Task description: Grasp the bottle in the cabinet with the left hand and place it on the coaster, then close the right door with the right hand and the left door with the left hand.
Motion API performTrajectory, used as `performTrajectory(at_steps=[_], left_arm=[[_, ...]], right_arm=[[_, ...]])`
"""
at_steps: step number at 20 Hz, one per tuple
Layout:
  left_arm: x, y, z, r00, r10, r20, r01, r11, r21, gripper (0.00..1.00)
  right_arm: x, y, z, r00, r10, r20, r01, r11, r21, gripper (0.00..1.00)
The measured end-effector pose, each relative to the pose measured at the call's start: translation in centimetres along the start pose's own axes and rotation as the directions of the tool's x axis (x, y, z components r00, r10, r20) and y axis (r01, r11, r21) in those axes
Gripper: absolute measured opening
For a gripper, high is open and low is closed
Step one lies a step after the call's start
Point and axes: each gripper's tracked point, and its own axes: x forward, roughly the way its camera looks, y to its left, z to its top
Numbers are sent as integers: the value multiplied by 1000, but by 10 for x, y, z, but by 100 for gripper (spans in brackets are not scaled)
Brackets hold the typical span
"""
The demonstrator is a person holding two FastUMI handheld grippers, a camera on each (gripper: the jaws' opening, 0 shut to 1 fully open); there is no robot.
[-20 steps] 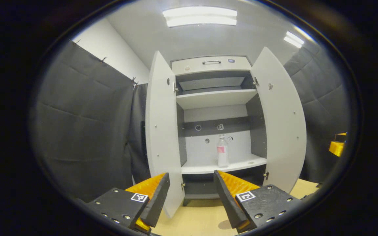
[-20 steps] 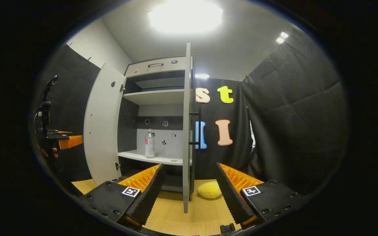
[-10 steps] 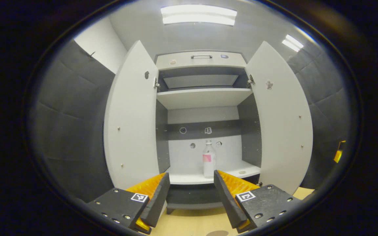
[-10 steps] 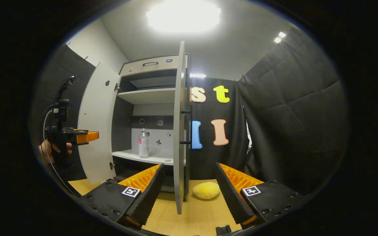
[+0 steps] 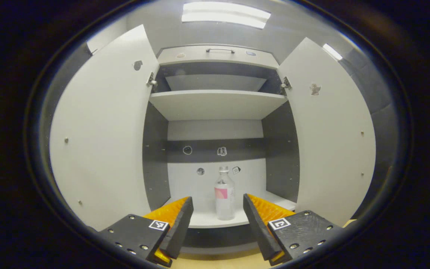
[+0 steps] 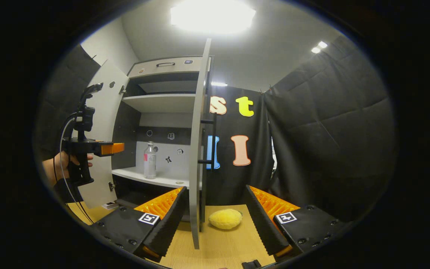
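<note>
A clear bottle (image 5: 224, 194) with a pink label stands upright on the cabinet's lower shelf (image 5: 215, 221); the right gripper view also has the bottle (image 6: 149, 160). My left gripper (image 5: 218, 213) is open, its fingers in front of the shelf edge with the bottle lined up between them and farther in. In the right gripper view the left gripper (image 6: 105, 148), held by a hand, is level with the bottle just outside the cabinet. Both doors stand open: the left door (image 5: 103, 130) and the right door (image 5: 332, 130). My right gripper (image 6: 215, 209) is open, low over the table by the right door's edge (image 6: 196, 157).
A yellow round object (image 6: 225, 218) lies on the wooden table (image 6: 215, 246) just right of the right door. An upper shelf (image 5: 217, 104) and a top drawer with a handle (image 5: 220, 50) sit above. Black padded cloth walls close in on the right.
My left gripper has moved forward toward the cabinet; the bottle and doors loom larger and the bottle now sits between the fingers' lines. The right gripper drifted slightly right.
</note>
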Motion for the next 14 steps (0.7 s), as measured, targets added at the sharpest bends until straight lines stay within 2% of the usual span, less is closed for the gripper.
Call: performTrajectory(at_steps=[1,2,4,5,6,8,9,10,11,12,14], left_arm=[[11,-1,-4,1000,-10,-1,10,1000,-1,82],[22,-3,-7,1000,-19,-3,19,1000,-2,82],[41,-7,-13,999,-37,-7,37,999,-10,82],[49,-9,-18,999,-46,-9,46,999,-16,82],[58,-11,-22,998,-54,-13,54,998,-20,82],[76,-11,-29,998,-67,-23,66,997,-26,82],[83,-12,-33,997,-72,-29,71,997,-28,82],[92,-12,-37,997,-74,-33,73,997,-31,81],[101,-12,-42,996,-79,-38,77,997,-32,82],[109,-13,-47,996,-81,-44,80,996,-32,82],[123,-12,-57,995,-83,-61,81,996,-33,82]], right_arm=[[3,1,-2,1000,-9,-3,9,1000,2,92],[5,2,-3,1000,-14,-8,14,1000,5,97],[9,5,-6,1000,-24,-15,24,1000,3,97],[10,5,-8,999,-32,-18,32,999,-3,100],[11,5,-10,999,-42,-23,42,999,-11,92],[14,5,-13,998,-60,-33,60,998,-20,97],[16,5,-15,997,-69,-39,69,997,-22,92],[18,5,-18,996,-81,-46,80,997,-24,97],[20,4,-20,994,-94,-52,93,995,-27,92],[21,3,-22,993,-105,-56,104,994,-29,97],[23,2,-25,990,-128,-65,126,991,-32,92]])
